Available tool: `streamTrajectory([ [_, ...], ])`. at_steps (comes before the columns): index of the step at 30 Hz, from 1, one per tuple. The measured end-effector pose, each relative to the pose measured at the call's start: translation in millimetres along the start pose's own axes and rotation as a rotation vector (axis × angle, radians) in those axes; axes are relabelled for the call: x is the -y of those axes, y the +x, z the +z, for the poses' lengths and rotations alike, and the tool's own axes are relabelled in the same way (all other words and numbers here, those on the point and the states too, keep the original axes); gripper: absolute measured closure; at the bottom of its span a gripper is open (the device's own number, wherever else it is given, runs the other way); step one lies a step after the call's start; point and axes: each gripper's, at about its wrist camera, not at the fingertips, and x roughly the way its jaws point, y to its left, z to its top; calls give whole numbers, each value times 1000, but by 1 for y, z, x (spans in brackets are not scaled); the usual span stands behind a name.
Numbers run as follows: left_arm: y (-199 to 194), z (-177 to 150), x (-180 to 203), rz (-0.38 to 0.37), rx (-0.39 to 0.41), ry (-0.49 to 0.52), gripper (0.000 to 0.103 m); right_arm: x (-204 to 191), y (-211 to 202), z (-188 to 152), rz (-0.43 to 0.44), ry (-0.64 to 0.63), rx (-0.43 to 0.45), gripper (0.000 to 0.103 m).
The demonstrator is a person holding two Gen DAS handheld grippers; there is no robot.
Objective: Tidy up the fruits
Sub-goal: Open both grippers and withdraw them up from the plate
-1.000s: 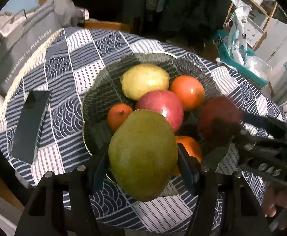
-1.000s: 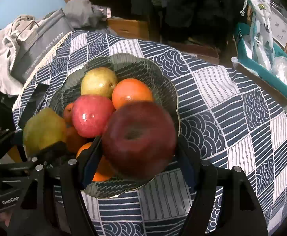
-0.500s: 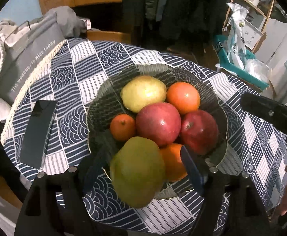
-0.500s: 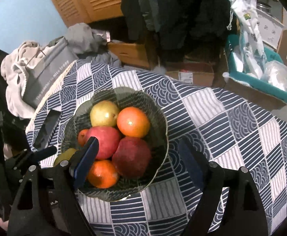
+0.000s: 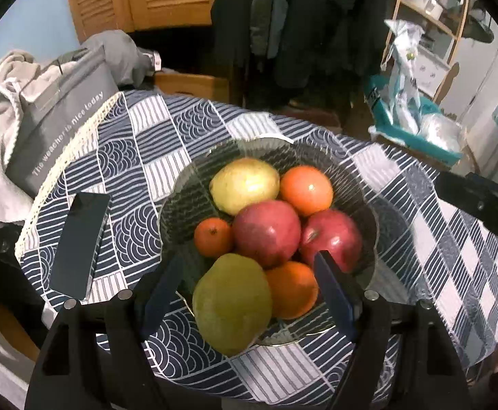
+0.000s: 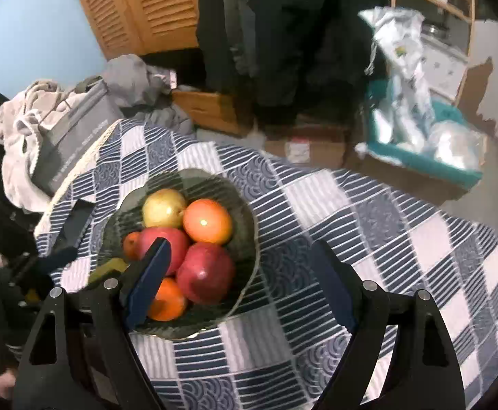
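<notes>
A glass bowl [image 5: 365,201] on the patterned tablecloth holds several fruits: a green mango [image 5: 231,302] at the near rim, a yellow pear [image 5: 245,184], a red apple [image 5: 266,232], a dark red apple [image 5: 334,235], oranges [image 5: 305,189] and a small tangerine [image 5: 213,237]. My left gripper [image 5: 249,290] is open, its jaws on either side of the mango and apart from it. My right gripper [image 6: 238,280] is open and empty, above and near the bowl [image 6: 245,212], with the dark red apple [image 6: 206,271] lying in it.
A dark phone [image 5: 79,246] lies on the cloth left of the bowl. A grey bag [image 5: 61,119] and clothes sit at the table's far left edge. A teal crate with plastic bags [image 6: 419,136] and boxes stand on the floor beyond the table.
Both grippers opened and let go: the mango and the dark red apple now lie in the bowl. Both grippers have pulled back and up from the bowl.
</notes>
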Motion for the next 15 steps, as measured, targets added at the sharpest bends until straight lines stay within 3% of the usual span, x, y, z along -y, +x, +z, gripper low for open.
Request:
streamTrajectory([
  [4,-19,6,4,-26,36,-8,23,2,-17,2,-59,-28,41,19],
  [15,-68,18,29,-68,139,38,22,14,-67,9,-121,-27,144,19],
])
